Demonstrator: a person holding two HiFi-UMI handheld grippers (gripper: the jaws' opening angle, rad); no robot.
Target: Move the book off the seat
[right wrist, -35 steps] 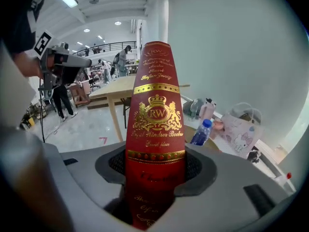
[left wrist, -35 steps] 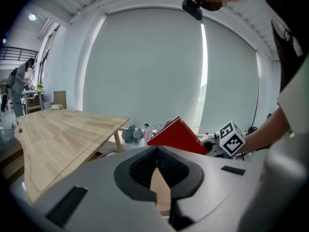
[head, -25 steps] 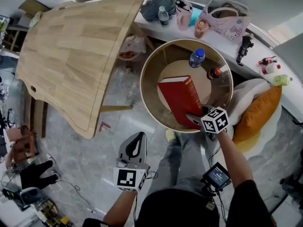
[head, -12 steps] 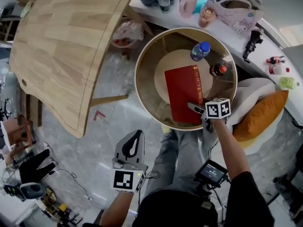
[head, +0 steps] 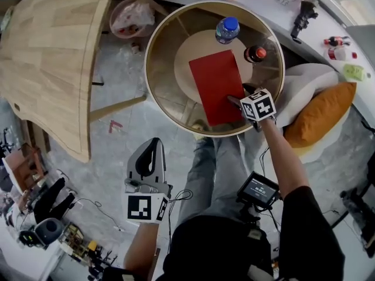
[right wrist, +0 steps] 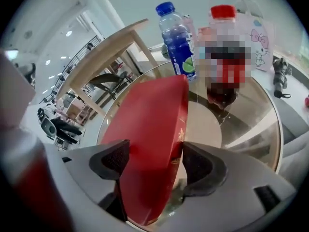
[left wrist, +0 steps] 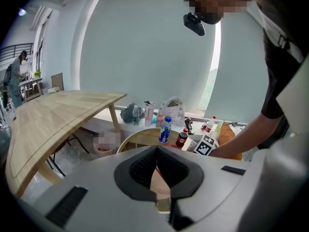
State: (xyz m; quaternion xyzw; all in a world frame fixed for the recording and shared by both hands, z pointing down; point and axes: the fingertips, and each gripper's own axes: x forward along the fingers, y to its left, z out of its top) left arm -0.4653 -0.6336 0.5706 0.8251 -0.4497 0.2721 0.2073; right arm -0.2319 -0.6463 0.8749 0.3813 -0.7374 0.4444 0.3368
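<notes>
You are opening the right hand-held gripper (head: 239, 102) at the near edge of the thick red hardcover book (head: 218, 86). Its jaws are spreading to their widest, and the book's lower end is sitting between them with the pads seemingly coming clear of the covers, so nothing is being gripped. You are holding the left hand-held gripper (head: 153, 148) low and well apart from all this, jaws together with nothing between them.

The book is lying flat on the round glass-topped table (head: 164, 92), near a blue-capped plastic bottle (head: 226, 29) and a dark red-capped bottle (head: 256, 54). It is lying apart from the white seat with the orange cushion (head: 319, 116) to your right, so the move is looking done.

If you are taking hold of it again, you are dealing with a stiff, fairly heavy block. The boards are probably not going to bend, but the cover is looking smooth and likely slippery, and the weight is likely to lever it downward from a corner grip. You are better off closing across its thickness near the spine, midway along an edge, with the pads flat on both covers. The glass under it is calling for a gentle set-down, and both bottles are standing close enough to be knocked over.
</notes>
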